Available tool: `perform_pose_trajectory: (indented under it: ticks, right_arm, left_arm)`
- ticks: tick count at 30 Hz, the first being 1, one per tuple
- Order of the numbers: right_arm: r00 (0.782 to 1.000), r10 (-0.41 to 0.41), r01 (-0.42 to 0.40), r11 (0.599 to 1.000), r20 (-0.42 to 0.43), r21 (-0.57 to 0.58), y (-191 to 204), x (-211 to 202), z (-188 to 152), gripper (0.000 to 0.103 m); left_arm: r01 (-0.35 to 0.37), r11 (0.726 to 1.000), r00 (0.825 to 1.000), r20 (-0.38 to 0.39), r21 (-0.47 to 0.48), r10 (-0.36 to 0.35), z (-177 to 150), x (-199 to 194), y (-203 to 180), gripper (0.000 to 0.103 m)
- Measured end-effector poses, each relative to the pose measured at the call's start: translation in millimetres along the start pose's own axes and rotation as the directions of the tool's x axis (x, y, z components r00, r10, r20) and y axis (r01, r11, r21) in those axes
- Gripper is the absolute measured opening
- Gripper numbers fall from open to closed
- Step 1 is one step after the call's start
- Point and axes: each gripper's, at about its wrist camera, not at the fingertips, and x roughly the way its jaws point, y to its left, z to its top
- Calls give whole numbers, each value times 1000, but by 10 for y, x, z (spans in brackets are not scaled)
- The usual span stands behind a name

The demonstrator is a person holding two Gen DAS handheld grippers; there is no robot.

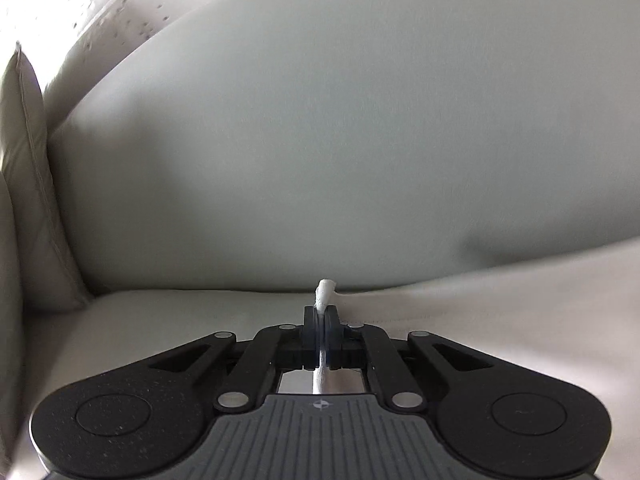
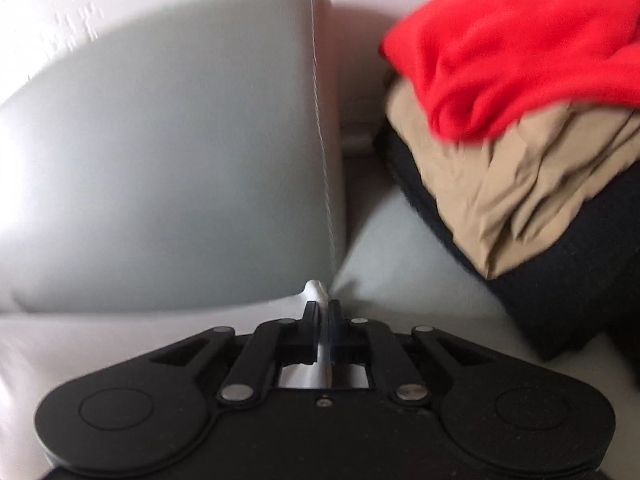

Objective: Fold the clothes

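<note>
Right wrist alone shows clothes pile (image 2: 520, 120); both grippers (image 1: 321, 314) (image 2: 322, 308) pinching white cloth (image 1: 325, 290).

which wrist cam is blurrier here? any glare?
Right wrist view is blurrier: the red garment, tan garment and grey sofa back cushion smear, with bright washout at far left; its black right tongs stay sharp. Left wrist view is crisp on the left tongs and pinched white cloth, with fisheye bowing and a soft shadow at lower right.

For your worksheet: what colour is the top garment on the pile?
Red garment, clearest in the right wrist view.
</note>
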Motion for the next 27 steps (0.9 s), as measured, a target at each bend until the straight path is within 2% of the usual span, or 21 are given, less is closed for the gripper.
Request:
perform_pose_trajectory:
  ticks: [3,4,5,7,9,11,15,18,20,22,24,26,27]
  right_arm:
    - [1000,-19,18,999,-21,-39,83,49,-53,4]
    - [999,-20,18,999,-35,-49,111,35,-51,5]
    - [999,-12,10,999,-41,-40,101,-43,-41,6]
    - [999,11,-11,1000,-46,-8,54,-248,-14,21]
    - [999,51,-51,997,-12,54,-64,-635,-12,27]
    - [995,100,-102,990,25,93,-183,-1112,-39,28]
    - [977,198,-207,972,80,113,-366,-2076,-111,33]
    - [959,265,-275,956,104,99,-399,-2635,-151,37]
    - [945,306,-316,944,118,89,-421,-2977,-208,42]
    - [933,342,-352,931,110,98,-402,-3097,-265,47]
    - [925,372,-379,918,80,116,-467,-2916,-73,48]
    - [926,375,-376,915,35,145,-389,-2782,-198,47]
    - [925,381,-377,911,13,168,-355,-2680,-290,43]
  left_arm:
    - [-72,993,997,5,91,72,-80,38,-168,6]
    - [-96,989,995,10,115,96,-59,22,-215,15]
    - [-87,991,996,6,104,87,-48,-56,-165,19]
    - [-56,996,998,-5,68,56,-34,-236,-29,21]
    - [-21,1000,1000,15,9,21,-73,-545,204,21]
    - [9,1000,998,55,-21,-8,-141,-928,436,24]
    - [40,999,988,150,15,-41,-384,-1853,724,28]
    - [100,995,981,164,4,-99,-517,-2344,977,29]
    - [143,989,978,157,-24,-138,-605,-2539,1077,30]
    - [189,981,974,134,-44,-182,-676,-2547,1038,31]
    - [209,976,974,105,-54,-202,-810,-2501,927,32]
    - [221,973,974,66,-69,-216,-960,-2378,766,31]
    - [229,970,973,42,-79,-226,-1026,-2276,674,29]
